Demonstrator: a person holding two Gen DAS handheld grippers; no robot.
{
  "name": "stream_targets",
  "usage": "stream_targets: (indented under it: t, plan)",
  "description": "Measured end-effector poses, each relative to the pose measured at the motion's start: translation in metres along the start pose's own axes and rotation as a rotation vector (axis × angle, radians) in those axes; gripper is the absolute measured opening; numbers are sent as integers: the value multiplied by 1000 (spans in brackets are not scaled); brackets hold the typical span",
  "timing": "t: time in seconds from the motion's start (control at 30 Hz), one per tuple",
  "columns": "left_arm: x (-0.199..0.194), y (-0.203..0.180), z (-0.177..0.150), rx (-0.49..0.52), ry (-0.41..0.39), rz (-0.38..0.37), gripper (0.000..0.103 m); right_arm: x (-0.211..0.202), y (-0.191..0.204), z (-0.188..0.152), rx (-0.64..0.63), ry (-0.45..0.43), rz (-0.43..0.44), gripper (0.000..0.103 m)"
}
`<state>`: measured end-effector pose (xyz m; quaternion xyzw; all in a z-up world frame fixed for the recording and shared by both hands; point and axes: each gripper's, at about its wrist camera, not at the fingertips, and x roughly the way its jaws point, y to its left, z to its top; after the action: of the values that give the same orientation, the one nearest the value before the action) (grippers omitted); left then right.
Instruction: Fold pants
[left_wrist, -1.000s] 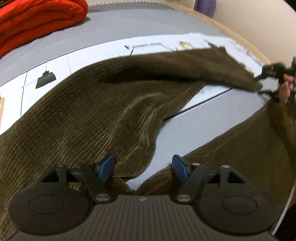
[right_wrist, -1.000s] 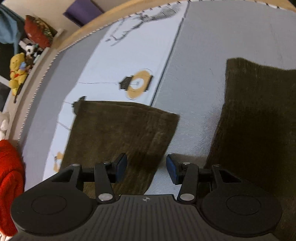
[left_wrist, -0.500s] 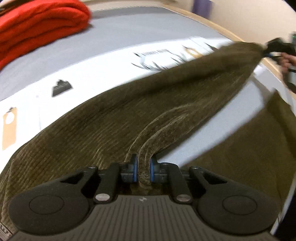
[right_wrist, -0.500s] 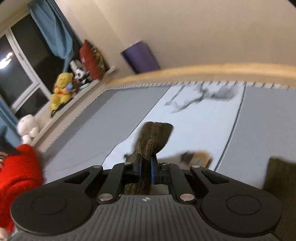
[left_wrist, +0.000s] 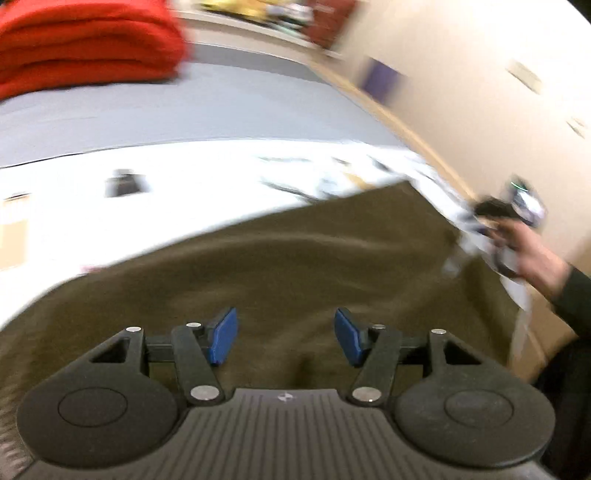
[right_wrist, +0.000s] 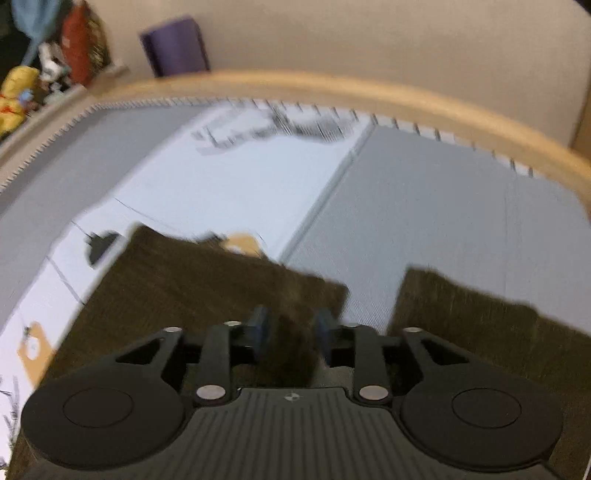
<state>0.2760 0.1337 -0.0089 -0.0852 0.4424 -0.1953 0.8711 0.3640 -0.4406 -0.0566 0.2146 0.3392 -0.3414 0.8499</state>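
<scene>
Olive pants (left_wrist: 314, 266) spread flat on bed (right_wrist: 424, 206), legs apart, folding barely begun; left tool (left_wrist: 285, 338) opening wide and empty, right tool (right_wrist: 290, 330) opening, cloth between jaws.

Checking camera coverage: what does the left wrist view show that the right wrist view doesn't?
Left wrist only: the folded red blanket, the person's hand holding the right tool, and the left tool, its jaws opening with nothing between them.

Right wrist only: the yellow plush toy, the pale wooden bed rail, and the two separate leg ends of the pants.

Both: the olive-brown corduroy pants on the grey-and-white printed bedcover, and the purple rolled mat.
</scene>
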Motion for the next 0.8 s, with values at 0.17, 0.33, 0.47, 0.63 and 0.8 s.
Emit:
stream_targets:
  t: [0.17,0.33,0.47,0.63,0.8]
  plan:
    - [7,64,-16,-140,94,361,53,-46,20,4,-42,-66,168,37]
    - [6,115,-40,-235,173,570,6,-103,43,7,-63,-69,379,37]
    - [-9,147,-43,-276,134,666,3,-166,54,-9,-125,-41,543,37]
    - [-32,138,-40,-294,93,603,12,-236,48,-57,-260,26,695,39]
    - [-71,120,-41,-306,25,632,75,-280,35,-126,-434,112,758,41]
